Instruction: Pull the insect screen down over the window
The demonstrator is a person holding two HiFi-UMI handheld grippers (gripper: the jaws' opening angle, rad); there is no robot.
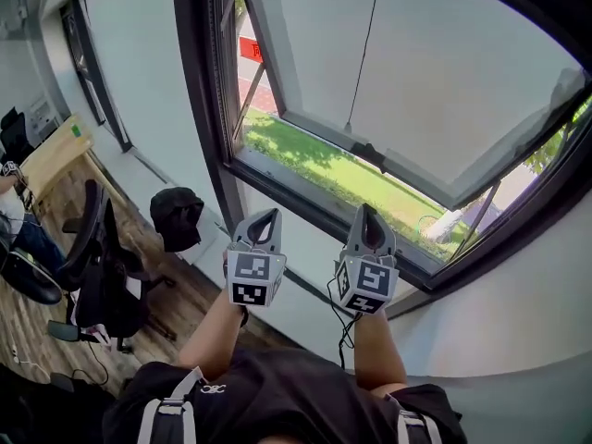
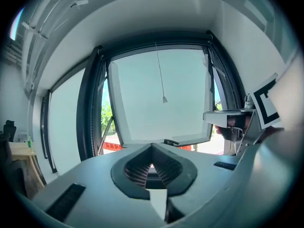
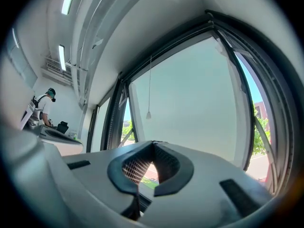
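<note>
Both grippers were held up side by side before the window [image 1: 205, 109], which filled the upper right of the head view; the left gripper [image 1: 269, 215] and the right gripper [image 1: 367, 211] sat low in the centre of that frame, each pointing toward the sill, near the dark frame but not touching it. The left gripper's own view showed its jaws pressed together with nothing between them [image 2: 152, 147]; the right gripper's view showed the same, jaws closed and empty [image 3: 153, 144].

The window's pale sash [image 1: 444, 72] stood swung outward at the bottom, a dark handle [image 1: 368, 152] on its lower rail; a strip of sunlit lawn [image 1: 305, 160] showed beneath it. A thin cord [image 1: 365, 44] hung down the middle of the opening, ending in a small bob [image 2: 164, 99] seen well above both sets of jaws; neither gripper touched it. The insect screen itself could not be picked out in any view.

At the left of the head view an office chair [image 1: 97, 266] stood on the wood floor, a black bundle [image 1: 176, 215] lay by the wall under the window, and a wooden desk [image 1: 55, 151] ran along the far left; in the right gripper view, a person [image 3: 45, 108] stood at the left edge of the frame.
</note>
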